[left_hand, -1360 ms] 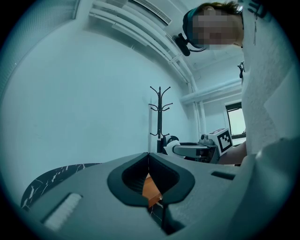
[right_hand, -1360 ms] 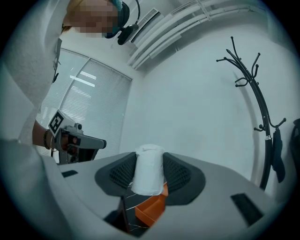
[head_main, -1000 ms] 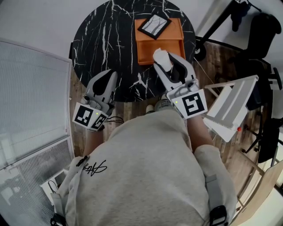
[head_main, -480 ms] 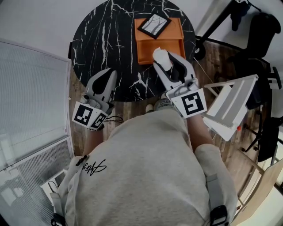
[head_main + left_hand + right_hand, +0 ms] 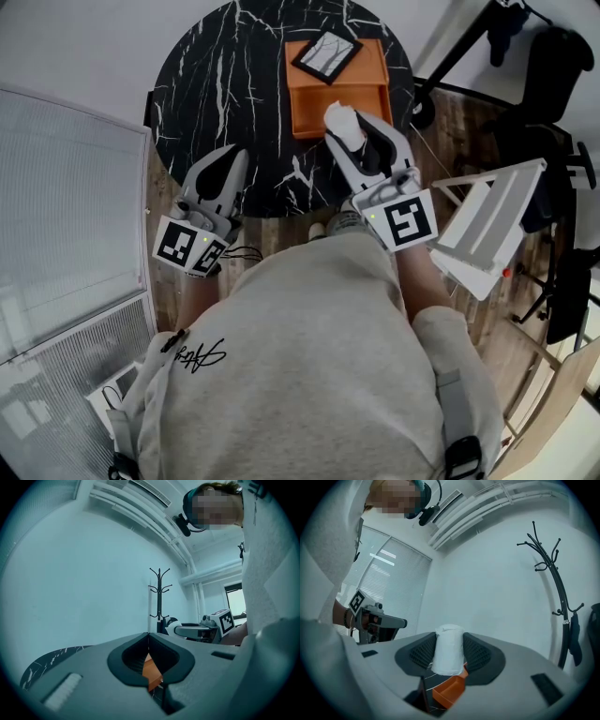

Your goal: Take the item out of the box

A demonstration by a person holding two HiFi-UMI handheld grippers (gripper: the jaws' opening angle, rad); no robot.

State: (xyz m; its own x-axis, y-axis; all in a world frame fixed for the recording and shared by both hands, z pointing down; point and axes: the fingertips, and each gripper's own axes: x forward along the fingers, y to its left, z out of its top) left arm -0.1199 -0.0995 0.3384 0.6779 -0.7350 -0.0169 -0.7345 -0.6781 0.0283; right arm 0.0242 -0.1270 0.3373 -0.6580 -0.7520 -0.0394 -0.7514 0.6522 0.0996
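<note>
The white roll point(image 5: 341, 122) is held between the jaws of the right gripper point(image 5: 450, 654), just above the near edge of the orange box point(image 5: 309, 111), which is set at the far right edge of the round table point(image 5: 225, 84). The left gripper point(image 5: 149, 639) is kept over the table's near left edge, jaws together, nothing between them. The soft roll could be squashed by too hard a squeeze, or dropped back if the grip is slackened. No brand can be read; only an illegible scrawl point(image 5: 199, 356) is seen on the sweatshirt point(image 5: 300, 375).
</note>
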